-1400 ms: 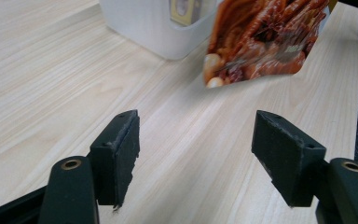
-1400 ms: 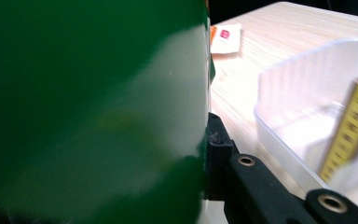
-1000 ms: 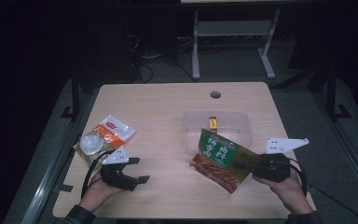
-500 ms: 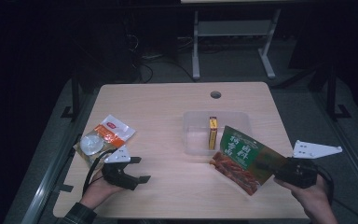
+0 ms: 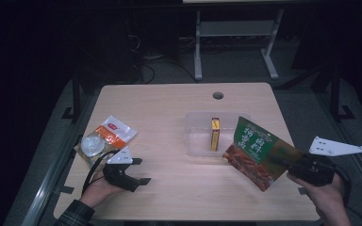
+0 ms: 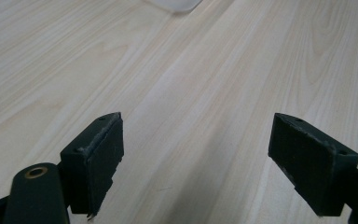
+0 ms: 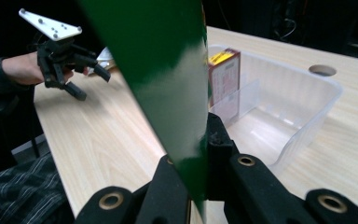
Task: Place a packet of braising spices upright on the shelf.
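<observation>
The right gripper (image 5: 290, 165) has its fingers (image 7: 216, 140) clamped on one edge of the green snack bag (image 5: 259, 151), which hangs tilted just beside the clear tub (image 5: 195, 136), off its right corner above the worktop (image 5: 169, 108). A yellow box (image 5: 214, 133) stands inside the tub. Well left of the tub, the left gripper (image 5: 134, 170) rests with fingers (image 6: 95, 154) spread wide, nothing between them; the orange packet (image 5: 106, 139) beyond it looks sealed, though it is dim.
</observation>
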Tool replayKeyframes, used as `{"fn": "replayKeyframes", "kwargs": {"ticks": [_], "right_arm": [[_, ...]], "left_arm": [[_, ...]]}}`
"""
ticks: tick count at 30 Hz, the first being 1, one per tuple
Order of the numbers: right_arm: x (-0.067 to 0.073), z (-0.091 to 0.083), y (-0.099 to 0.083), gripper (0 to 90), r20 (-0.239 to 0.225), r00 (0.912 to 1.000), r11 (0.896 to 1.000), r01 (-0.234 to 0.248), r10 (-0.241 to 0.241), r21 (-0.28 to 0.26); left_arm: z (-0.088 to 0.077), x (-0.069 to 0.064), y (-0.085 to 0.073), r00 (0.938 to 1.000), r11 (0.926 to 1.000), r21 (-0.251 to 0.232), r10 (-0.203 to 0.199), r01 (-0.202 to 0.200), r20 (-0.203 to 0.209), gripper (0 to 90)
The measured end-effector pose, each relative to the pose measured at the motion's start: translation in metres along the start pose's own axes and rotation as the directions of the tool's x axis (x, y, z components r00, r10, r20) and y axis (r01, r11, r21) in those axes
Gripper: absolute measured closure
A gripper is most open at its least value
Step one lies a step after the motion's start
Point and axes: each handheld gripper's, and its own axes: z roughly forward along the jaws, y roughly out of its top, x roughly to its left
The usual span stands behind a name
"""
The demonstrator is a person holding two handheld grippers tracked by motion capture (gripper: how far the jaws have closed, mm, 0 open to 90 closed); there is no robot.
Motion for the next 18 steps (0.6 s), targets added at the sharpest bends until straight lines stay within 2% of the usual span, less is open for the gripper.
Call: {"fn": "replayKeyframes", "kwargs": {"ticks": [3, 10, 18], "right_arm": [[-0.001, -0.001, 0.007, 89.5, 0.010, 0.9999, 1.000, 0.004, -0.004, -0.010], [-0.007, 0.000, 0.024, 89.5, 0.040, 0.9991, 0.999, 0.014, -0.013, -0.036], [-0.016, 0.010, 0.045, 89.5, 0.068, 0.9972, 0.998, 0.036, -0.032, -0.059]], "left_arm": [[0.002, 0.000, 0.002, 1.0000, 0.9999, -0.015, -0.007, 0.007, 0.000, 17.7], [0.004, -0.001, 0.005, 0.9999, 0.9999, -0.011, 0.013, -0.013, 0.005, 17.7], [0.006, -0.003, 0.005, 0.9998, 0.9998, -0.011, 0.019, -0.019, 0.011, 17.6]]}}
